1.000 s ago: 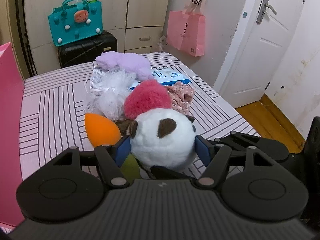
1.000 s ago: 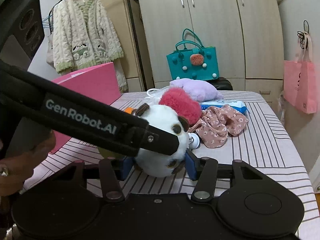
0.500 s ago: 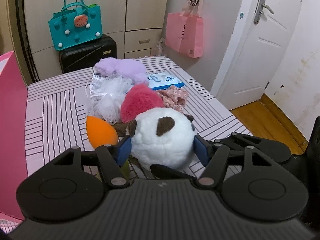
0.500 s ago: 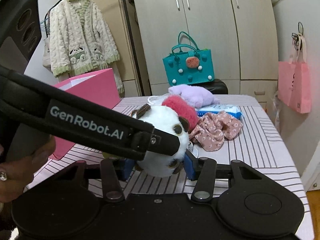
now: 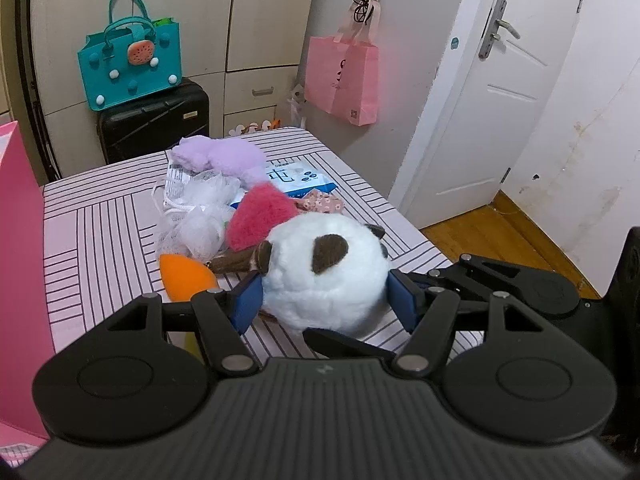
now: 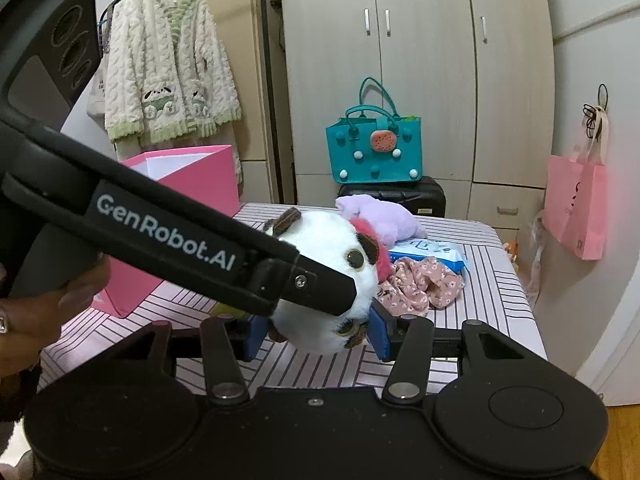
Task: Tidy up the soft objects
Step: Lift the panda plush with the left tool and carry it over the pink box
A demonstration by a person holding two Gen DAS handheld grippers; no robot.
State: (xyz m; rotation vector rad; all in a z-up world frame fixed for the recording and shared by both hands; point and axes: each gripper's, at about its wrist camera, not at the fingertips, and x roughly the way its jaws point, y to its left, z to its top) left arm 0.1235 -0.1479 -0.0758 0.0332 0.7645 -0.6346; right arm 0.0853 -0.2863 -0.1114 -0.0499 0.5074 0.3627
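Lifted since a second ago, the white plush ball [image 5: 326,280] now hangs clear of the striped bed [image 5: 100,232], pinched from two sides — left gripper [image 5: 324,300] and right gripper [image 6: 316,330] each clamped on it, probably to steady its soft bulk. Both point downward, the left more steeply. Beyond lie the orange sponge [image 5: 186,278], mesh pouf [image 5: 192,220] and pink box [image 6: 184,184].

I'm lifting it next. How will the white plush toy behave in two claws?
The white plush toy looks fluffy and round, so it probably squashes between the blue pads and weighs little. Held by the left claw and right claw, it should stay steady.
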